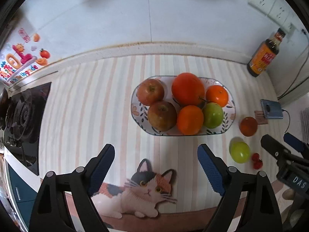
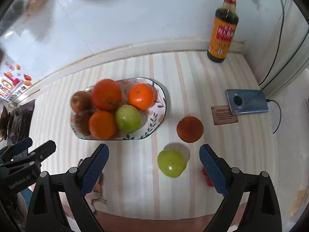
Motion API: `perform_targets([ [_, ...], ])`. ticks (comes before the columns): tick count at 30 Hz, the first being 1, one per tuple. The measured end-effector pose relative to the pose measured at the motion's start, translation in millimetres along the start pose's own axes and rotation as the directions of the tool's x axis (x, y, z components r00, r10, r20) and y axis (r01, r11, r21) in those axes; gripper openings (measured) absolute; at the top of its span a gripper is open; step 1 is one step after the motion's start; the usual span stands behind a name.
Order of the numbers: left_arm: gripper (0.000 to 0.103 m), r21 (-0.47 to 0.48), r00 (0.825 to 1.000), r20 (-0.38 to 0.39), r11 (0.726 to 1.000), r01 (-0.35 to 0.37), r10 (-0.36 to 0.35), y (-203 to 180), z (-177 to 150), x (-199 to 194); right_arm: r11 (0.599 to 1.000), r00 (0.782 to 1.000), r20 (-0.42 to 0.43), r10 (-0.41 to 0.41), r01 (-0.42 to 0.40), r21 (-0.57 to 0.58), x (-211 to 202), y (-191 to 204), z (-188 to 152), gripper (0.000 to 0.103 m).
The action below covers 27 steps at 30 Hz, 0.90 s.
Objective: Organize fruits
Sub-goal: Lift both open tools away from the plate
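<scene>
A patterned fruit bowl [image 1: 230, 104] [image 2: 163, 104] on the striped mat holds two red apples, three oranges and a green apple [image 1: 213, 115] [image 2: 128, 118]. Loose on the mat to its right lie a dark orange fruit [image 1: 248, 126] [image 2: 190, 129], a green apple [image 1: 240, 152] [image 2: 171, 163] and small red cherry tomatoes [image 1: 256, 160] [image 2: 207, 177]. My left gripper [image 1: 156, 154] is open and empty, in front of the bowl. My right gripper [image 2: 154, 154] is open and empty, with the loose green apple just ahead between its fingers. It also shows in the left wrist view [image 1: 280, 142].
A dark sauce bottle [image 1: 262, 55] [image 2: 223, 27] stands at the back right by the wall. A blue phone [image 1: 271, 109] [image 2: 247, 101] with a cable lies right, beside a small brown card [image 2: 224, 115]. A gas stove [image 1: 23, 118] is at the left.
</scene>
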<state>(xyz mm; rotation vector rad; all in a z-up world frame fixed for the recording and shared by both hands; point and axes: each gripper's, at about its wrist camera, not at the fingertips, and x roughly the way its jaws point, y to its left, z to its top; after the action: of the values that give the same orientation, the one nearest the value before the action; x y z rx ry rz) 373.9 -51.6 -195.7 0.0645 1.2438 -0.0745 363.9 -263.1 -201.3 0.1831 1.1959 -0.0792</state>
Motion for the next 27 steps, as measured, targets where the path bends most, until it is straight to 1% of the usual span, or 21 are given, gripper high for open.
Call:
perform_targets([
  [2,0.088,0.000,0.999,0.033,1.000,0.006,-0.006,4.8,-8.1,-20.2,1.000,1.000,0.023,0.001,0.000,-0.013,-17.3,2.9,-5.5,0.097],
  [7,0.088,0.004,0.996,0.078,1.000,0.030,-0.031,8.5,-20.4,-55.5,0.999,0.997,0.078,0.010,-0.007,-0.036,-62.7,9.5,-20.4,0.097],
  [13,0.088,0.014,0.989,0.143,0.999,0.049,-0.050,7.1,-35.6,-99.6,0.998,0.993,0.117,0.022,-0.015,-0.057,-105.2,17.6,-38.3,0.097],
  [17,0.088,0.022,0.984,0.163,0.997,0.070,-0.072,5.5,-44.0,-120.5,0.997,0.990,0.140,0.027,-0.017,-0.071,-131.9,21.5,-48.4,0.097],
  [23,0.088,0.036,0.975,0.209,0.997,0.068,-0.074,2.2,-53.8,-148.1,0.997,0.982,0.185,0.039,-0.026,-0.074,-170.0,21.1,-59.2,0.097],
  [27,0.088,0.027,0.972,0.220,0.997,0.075,-0.079,3.9,-57.7,-159.1,0.997,0.978,0.207,0.040,-0.025,-0.074,-188.3,19.3,-62.5,0.097],
])
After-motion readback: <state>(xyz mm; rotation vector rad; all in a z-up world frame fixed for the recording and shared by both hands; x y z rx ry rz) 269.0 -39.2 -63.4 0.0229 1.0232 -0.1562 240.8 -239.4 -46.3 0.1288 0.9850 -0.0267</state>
